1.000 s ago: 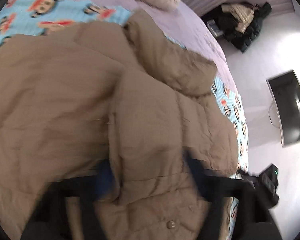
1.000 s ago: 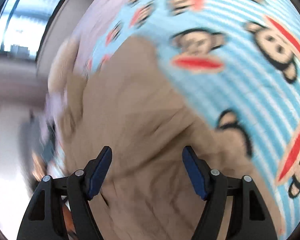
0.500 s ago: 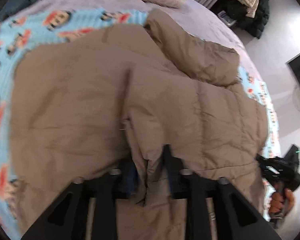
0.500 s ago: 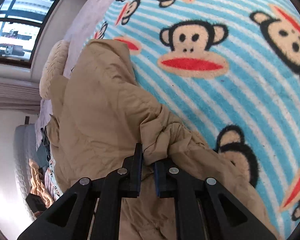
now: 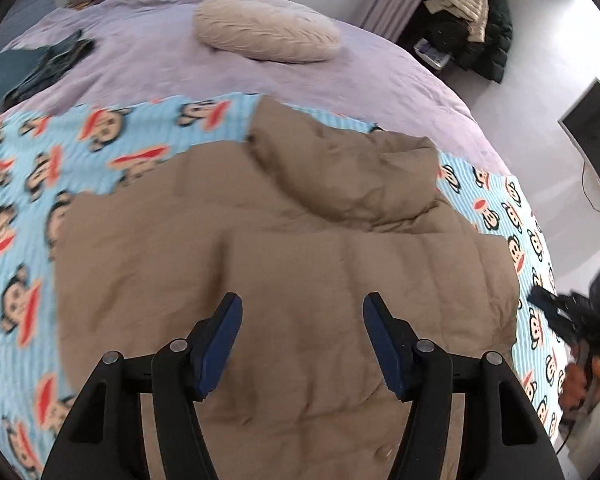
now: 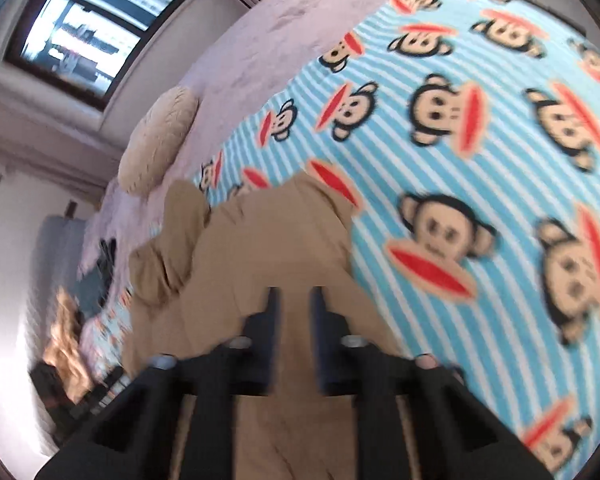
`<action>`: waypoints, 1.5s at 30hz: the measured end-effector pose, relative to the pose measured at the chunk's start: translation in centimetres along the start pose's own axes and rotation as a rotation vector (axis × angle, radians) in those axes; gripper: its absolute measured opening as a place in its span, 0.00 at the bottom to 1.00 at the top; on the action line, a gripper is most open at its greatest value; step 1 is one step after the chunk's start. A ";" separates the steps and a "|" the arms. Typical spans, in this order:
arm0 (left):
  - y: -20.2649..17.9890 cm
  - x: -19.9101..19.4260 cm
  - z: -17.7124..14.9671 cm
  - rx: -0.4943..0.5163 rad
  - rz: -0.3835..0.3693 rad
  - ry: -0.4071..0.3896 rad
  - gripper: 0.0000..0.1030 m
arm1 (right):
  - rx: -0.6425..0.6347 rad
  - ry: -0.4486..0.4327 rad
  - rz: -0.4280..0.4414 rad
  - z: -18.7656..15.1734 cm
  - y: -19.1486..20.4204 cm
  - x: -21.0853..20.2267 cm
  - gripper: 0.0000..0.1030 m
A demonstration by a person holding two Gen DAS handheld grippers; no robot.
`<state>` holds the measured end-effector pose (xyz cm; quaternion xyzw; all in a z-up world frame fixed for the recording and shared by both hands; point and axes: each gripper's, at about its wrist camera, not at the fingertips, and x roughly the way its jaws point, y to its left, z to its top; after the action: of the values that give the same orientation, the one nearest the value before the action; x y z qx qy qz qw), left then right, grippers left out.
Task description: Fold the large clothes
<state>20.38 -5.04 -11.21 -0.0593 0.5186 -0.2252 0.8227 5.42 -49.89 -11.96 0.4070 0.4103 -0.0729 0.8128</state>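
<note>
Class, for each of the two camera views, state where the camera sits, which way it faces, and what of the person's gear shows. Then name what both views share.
Left wrist: sits on the left gripper, faces down over the tan jacket toward the pillow; its open jaws show, and the right gripper at the edge.
Right wrist: sits on the right gripper, faces along the jacket toward the window; its nearly closed jaws show.
Shared: jacket, monkey blanket, pillow.
</note>
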 end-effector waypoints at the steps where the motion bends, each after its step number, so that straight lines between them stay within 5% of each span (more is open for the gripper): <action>1: -0.5 0.8 0.1 0.004 0.001 0.003 0.62 | -0.008 0.006 -0.001 1.0 0.3 1.2 0.11; 7: 1.1 5.8 0.5 -0.046 0.059 0.016 0.62 | -0.048 0.045 -0.145 3.0 -0.8 6.7 0.07; 14: 0.6 8.4 1.0 0.040 0.066 0.008 0.62 | 0.010 0.014 -0.178 2.9 -3.8 8.0 0.07; 19: 0.7 6.1 1.1 0.011 0.083 0.011 0.62 | -0.067 -0.020 -0.262 2.0 -2.1 4.7 0.08; 25: 1.3 1.5 -2.0 0.037 0.137 -0.016 0.62 | -0.226 -0.052 -0.315 -3.5 -0.1 -0.3 0.11; 31: 2.7 2.1 -5.6 0.039 0.214 0.049 0.62 | -0.316 -0.009 -0.373 -7.7 -0.1 -0.8 0.11; 45: 1.8 0.6 -7.2 0.021 0.306 0.096 0.62 | -0.226 0.063 -0.334 -8.3 -1.6 -2.6 0.12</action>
<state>14.77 -2.72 -15.57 0.0400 0.5580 -0.1052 0.8222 -2.05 -45.51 -13.83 0.2416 0.5028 -0.1474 0.8168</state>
